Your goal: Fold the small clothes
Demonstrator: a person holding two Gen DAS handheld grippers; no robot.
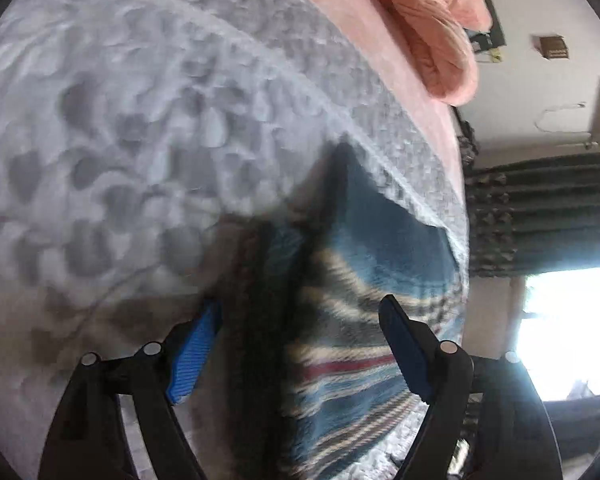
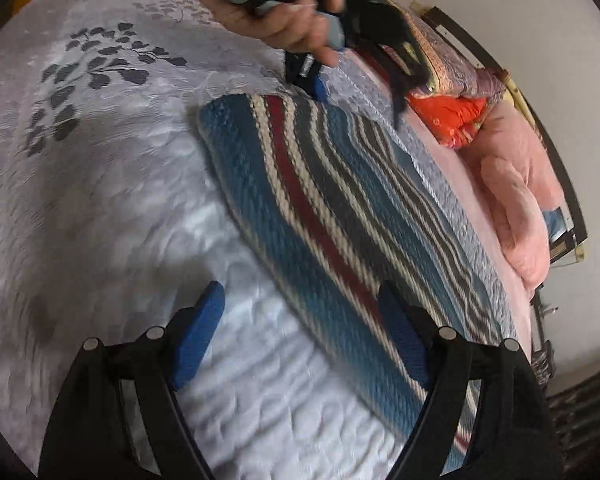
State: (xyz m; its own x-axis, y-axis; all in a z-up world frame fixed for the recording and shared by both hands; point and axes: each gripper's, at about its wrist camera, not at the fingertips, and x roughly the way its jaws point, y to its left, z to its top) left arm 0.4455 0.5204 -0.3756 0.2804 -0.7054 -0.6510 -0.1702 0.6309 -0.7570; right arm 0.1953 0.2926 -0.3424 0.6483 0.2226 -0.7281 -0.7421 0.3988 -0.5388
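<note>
A folded knit garment (image 2: 320, 200) with blue, cream, dark red and grey stripes lies flat on the pale leaf-patterned bedspread (image 2: 100, 160). My right gripper (image 2: 302, 332) is open just above its near end; the right pad hangs over the stripes, the left pad over bare bedspread. At the garment's far end my left gripper (image 2: 358, 94) is held by a hand (image 2: 284, 20), its fingers straddling the edge. In the left wrist view the garment (image 1: 360, 280) fills the gap of the open left gripper (image 1: 300, 344), blurred and close.
A rolled pink blanket (image 2: 516, 200), an orange cloth (image 2: 448, 116) and stacked patterned quilts (image 2: 452, 60) lie along the bed's far side by the wall. A dark curtain (image 1: 540, 216) and a bright window (image 1: 568, 328) stand beyond the bed edge.
</note>
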